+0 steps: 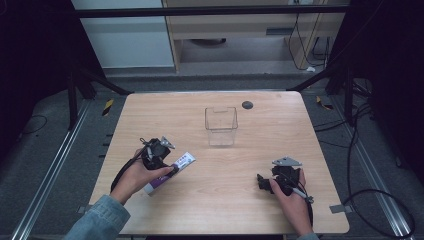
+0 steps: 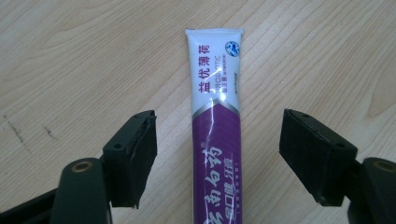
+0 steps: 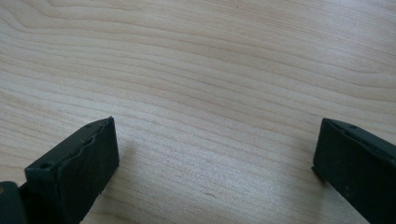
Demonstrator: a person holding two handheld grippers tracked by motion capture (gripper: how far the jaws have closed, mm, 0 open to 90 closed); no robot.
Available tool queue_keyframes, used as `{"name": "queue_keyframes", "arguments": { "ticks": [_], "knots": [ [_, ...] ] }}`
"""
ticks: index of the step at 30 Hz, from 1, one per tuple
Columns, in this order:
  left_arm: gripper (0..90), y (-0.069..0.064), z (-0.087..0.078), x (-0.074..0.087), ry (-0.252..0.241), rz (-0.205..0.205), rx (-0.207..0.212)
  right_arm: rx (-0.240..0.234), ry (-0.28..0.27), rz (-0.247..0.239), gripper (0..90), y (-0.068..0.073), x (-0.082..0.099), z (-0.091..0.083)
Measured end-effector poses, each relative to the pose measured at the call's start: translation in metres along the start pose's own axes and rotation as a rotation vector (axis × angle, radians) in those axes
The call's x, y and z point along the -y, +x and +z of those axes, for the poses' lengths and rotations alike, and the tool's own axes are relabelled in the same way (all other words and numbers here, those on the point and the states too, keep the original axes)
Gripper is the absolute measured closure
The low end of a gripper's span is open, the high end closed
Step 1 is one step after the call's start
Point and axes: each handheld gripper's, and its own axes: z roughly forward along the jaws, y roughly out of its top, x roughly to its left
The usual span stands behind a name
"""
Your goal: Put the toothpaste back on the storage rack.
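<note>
left gripper view: toothpaste tube [image 2: 215, 135] lies flat on the surface [image 2: 70, 56], running straight away from me between the jaws of my left hand-held gripper [image 2: 217, 156], long axis in line with them. jaws partly apart, gaps on both sides of the tube, pads not touching it. tube's near end is cut off at the frame bottom, cap not visible. high view: tube [image 1: 175, 167] sits near-left of the clear box [image 1: 221, 126]; right hand-held gripper [image 1: 264, 183] well apart from the tube, jaws wide over bare wood.

Even overhead light on the table [image 1: 225, 165], dark surroundings, sharp close-ups.
</note>
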Motion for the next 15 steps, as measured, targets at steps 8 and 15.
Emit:
{"name": "queue_keyframes", "arguments": {
  "ticks": [8,15],
  "knots": [
    [43.8,-0.001,0.006,-0.006,0.011,0.010,0.014,0.001,0.000,-0.003,0.3,0.000,0.000,0.000],
    [46.1,0.000,0.015,-0.010,0.035,0.008,0.018,0.001,0.001,-0.001,0.4,0.000,0.000,0.000]
  ]
}}
